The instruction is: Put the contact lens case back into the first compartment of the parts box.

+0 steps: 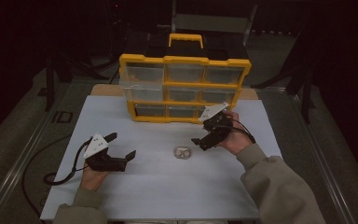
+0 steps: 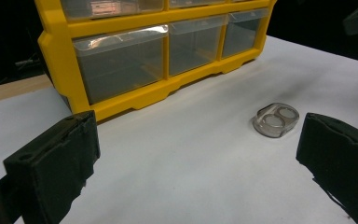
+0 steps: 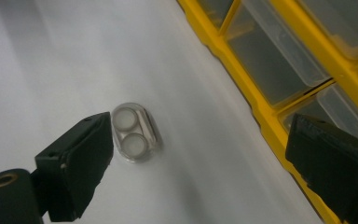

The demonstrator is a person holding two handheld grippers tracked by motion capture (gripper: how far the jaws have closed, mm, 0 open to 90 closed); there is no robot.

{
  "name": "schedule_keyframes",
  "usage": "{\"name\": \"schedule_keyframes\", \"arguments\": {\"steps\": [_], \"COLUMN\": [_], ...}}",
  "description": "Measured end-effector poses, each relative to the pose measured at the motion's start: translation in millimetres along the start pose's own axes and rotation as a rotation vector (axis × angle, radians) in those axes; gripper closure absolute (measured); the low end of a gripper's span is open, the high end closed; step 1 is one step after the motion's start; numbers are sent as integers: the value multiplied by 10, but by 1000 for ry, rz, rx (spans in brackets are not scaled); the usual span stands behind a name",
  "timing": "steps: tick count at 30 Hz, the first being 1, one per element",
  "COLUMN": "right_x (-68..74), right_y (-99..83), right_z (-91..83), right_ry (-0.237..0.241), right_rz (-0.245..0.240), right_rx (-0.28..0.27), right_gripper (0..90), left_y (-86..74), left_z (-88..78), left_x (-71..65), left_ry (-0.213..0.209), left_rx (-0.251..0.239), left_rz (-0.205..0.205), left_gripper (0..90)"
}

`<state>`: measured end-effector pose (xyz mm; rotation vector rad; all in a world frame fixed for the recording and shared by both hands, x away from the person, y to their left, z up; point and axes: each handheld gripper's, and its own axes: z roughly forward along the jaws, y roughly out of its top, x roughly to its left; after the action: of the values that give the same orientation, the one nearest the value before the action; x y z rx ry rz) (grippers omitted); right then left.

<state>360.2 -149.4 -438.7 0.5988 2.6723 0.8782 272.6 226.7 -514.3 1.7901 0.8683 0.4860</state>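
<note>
In the high view, a yellow organizer point(image 1: 185, 87) with clear drawers stands upright at the far side of the white table point(image 1: 158, 186). Its top-left drawer point(image 1: 142, 77) is pulled out toward the person; the other drawers sit flush. What the drawers hold cannot be told from here. A small clear case point(image 1: 182, 152) lies flat on the table between the two grippers, apart from both. The left gripper point(image 1: 121, 145) hovers at the left with its jaws wide apart. The right gripper point(image 1: 204, 136) hangs just right of the case, jaws apart, holding nothing.

In the left gripper view, the jaws stand wide apart and the case point(image 2: 276, 120) lies on the table ahead, near the right jaw. It has two round wells. The bottom-row drawers point(image 2: 121, 65) of the organizer point(image 2: 65, 65) look empty.

In the right gripper view, the jaws are apart. The case point(image 3: 133, 132) lies beside the left jaw's tip, with a pale disc in each well. The organizer point(image 3: 265, 112) runs along the right.
</note>
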Motion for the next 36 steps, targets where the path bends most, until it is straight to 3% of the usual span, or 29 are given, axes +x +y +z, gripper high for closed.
{"name": "schedule_keyframes", "arguments": {"steps": [12, 18, 28, 36], "right_x": [-31, -21, -8, 81], "right_y": [-61, -83, -101, -83], "right_z": [356, 502, 656, 777], "right_ry": [22, 48, 61, 93], "right_rz": [-84, -124, -118, -128], "right_rx": [108, 137, 169, 179], "right_gripper": [76, 75, 76, 76], "left_y": [0, -2, -6, -11], "left_z": [0, 2, 8, 17], "left_x": [-1, -3, -10, -13], "left_ry": [-4, -5, -10, -13], "left_rx": [-1, 1, 5, 11], "left_rz": [-1, 2, 0, 4], "left_gripper": [3, 3, 3, 3]}}
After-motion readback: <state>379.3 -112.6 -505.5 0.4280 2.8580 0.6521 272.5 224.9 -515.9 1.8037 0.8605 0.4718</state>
